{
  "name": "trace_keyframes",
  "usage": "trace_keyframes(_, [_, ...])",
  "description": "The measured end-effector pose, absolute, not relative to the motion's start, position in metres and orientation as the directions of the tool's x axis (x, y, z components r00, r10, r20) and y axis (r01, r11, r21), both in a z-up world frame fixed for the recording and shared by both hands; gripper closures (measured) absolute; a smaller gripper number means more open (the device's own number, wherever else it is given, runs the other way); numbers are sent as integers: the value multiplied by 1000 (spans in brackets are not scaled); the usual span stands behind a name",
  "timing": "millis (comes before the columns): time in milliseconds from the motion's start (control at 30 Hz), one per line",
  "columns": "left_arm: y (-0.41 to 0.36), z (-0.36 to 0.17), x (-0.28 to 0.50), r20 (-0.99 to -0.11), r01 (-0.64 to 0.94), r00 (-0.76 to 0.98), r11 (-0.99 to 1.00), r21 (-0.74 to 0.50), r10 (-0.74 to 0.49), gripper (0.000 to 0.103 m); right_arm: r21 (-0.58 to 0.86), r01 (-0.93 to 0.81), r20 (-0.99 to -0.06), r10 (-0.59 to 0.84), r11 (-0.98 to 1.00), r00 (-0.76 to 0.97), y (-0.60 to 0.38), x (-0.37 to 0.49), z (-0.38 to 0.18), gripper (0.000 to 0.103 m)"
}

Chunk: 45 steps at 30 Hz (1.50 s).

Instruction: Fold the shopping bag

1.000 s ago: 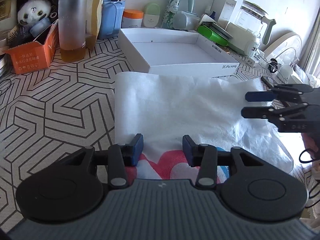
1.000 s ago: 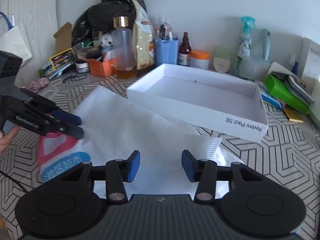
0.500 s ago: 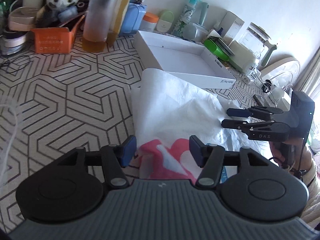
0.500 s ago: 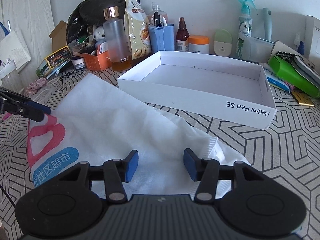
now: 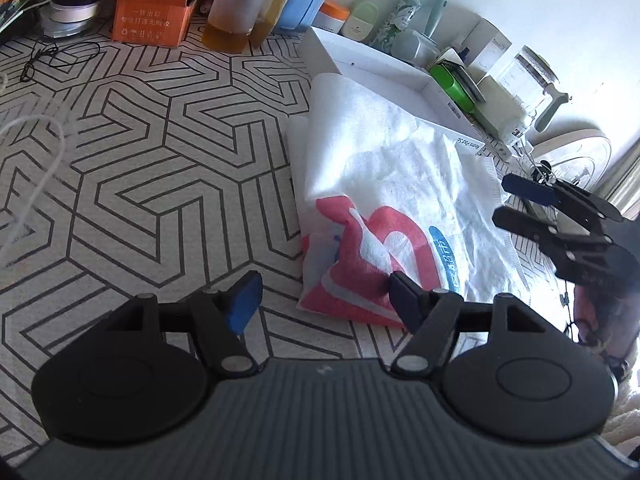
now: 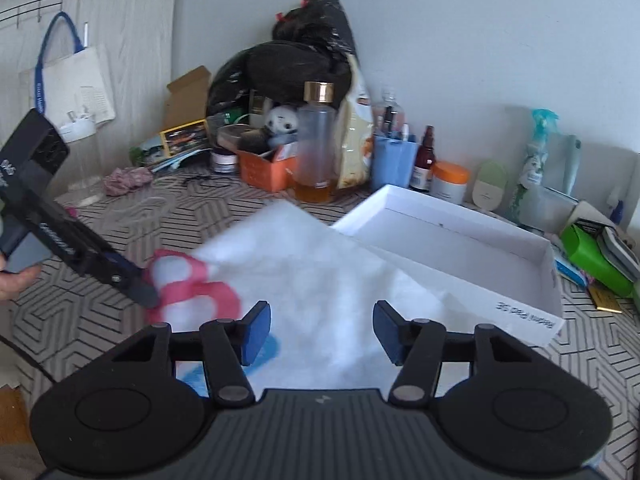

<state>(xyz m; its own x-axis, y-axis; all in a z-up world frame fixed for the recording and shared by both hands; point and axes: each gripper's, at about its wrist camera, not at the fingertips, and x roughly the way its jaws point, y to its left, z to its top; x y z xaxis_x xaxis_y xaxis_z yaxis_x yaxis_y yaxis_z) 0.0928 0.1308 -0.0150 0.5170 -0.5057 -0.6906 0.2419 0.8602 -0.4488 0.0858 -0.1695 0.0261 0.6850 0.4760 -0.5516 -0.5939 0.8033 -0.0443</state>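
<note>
The white non-woven shopping bag (image 5: 380, 176) with a red and blue print lies flat on the patterned tablecloth, its printed near corner rumpled. My left gripper (image 5: 322, 296) hovers open just short of that near edge, holding nothing; its right fingertip (image 5: 400, 292) overlaps the corner. At the bag's right edge my right gripper (image 5: 514, 202) stands open and empty. From the right wrist view the bag (image 6: 320, 272) spreads ahead of the open right gripper (image 6: 322, 332), and the left gripper (image 6: 140, 284) sits at the printed end.
A white box lid (image 5: 384, 64) (image 6: 460, 248) borders the bag's far side. Behind it along the wall stand bottles (image 6: 316, 148), an orange carton (image 5: 148, 20) and jars. A thin cable (image 5: 52, 56) lies far left, and a white fan (image 5: 572, 160) stands at the right.
Both grippers have opened wider. The left gripper drew back and left off the bag, so the printed end now lies in front of it. The right gripper lifted and backed away.
</note>
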Motion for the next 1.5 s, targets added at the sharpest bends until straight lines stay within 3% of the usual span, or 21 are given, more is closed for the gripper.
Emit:
trace_keyframes(333, [167, 7, 73, -607, 226, 615, 850, -476, -503, 33, -146, -668, -642, 444, 729, 625, -66, 93, -3, 46])
trace_keyframes(567, [145, -8, 89, -672, 252, 609, 906, -339, -421, 33, -148, -673, -660, 434, 725, 613, -67, 92, -21, 45])
trace_keyframes(767, [135, 5, 77, -626, 334, 635, 892, -305, -452, 33, -133, -663, -653, 438, 737, 617, -72, 92, -18, 41])
trace_keyframes(933, [111, -5, 79, -685, 293, 692, 956, -22, -228, 32, -113, -599, -626, 412, 792, 663, -97, 104, 1, 41])
trace_keyframes(1133, [125, -18, 92, -709, 272, 648, 954, -123, -276, 32, -129, -463, -657, 274, 877, 702, -134, 134, -4, 41])
trace_keyframes(1300, [130, -22, 95, -710, 265, 641, 952, -153, -292, 30, -27, -470, -675, 331, 882, 660, -159, 143, -19, 36])
trace_keyframes(1500, [140, -16, 96, -697, 241, 617, 931, -274, -365, 33, -53, -492, -667, 336, 869, 665, -159, 133, -14, 32])
